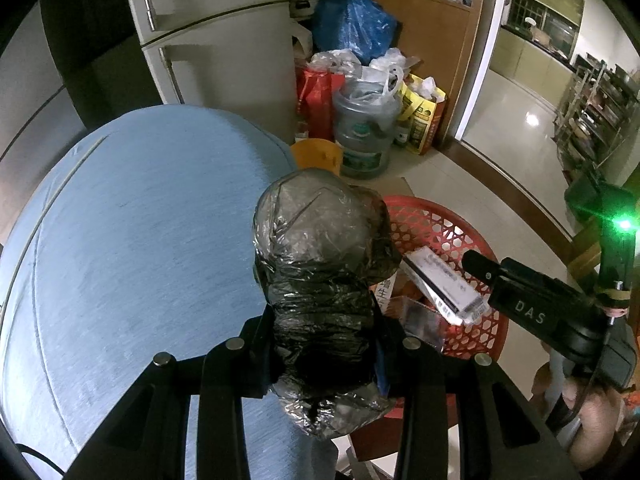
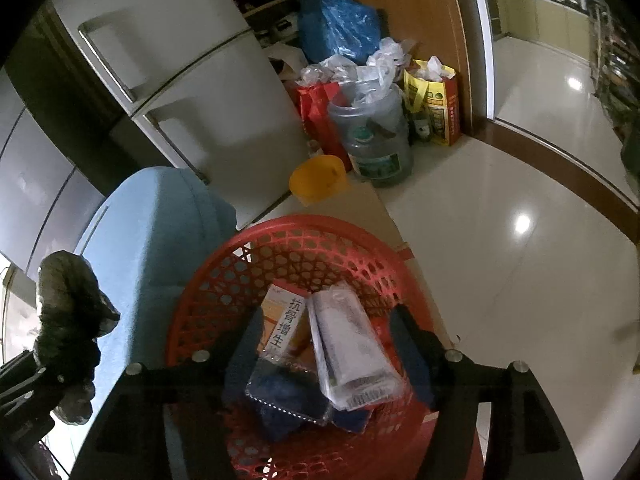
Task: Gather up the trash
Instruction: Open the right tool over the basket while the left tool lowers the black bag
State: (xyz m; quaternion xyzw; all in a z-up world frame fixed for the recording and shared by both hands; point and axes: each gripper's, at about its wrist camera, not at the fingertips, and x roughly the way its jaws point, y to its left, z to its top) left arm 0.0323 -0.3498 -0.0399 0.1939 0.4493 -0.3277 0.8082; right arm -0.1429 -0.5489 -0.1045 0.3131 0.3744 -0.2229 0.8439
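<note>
My left gripper (image 1: 324, 344) is shut on a crumpled black plastic bag (image 1: 320, 256), held over the edge of the blue-grey table (image 1: 140, 240); the bag also shows at the left of the right wrist view (image 2: 68, 320). A red mesh basket (image 2: 300, 248) stands beside the table and holds an orange medicine box (image 2: 284, 320), a clear-wrapped white packet (image 2: 348, 344) and a dark blister pack (image 2: 280, 392). My right gripper (image 2: 328, 336) is open, its fingers spread over the basket's contents. It shows in the left wrist view (image 1: 480, 268) above the basket (image 1: 432, 220).
A white fridge (image 1: 216, 40) stands behind the table. On the floor past the basket are an orange tub (image 2: 316, 178), a large water jug (image 2: 376, 136), red and yellow bags (image 2: 436, 100) and a blue bag (image 2: 336, 28). Glossy tiled floor (image 2: 520, 200) lies to the right.
</note>
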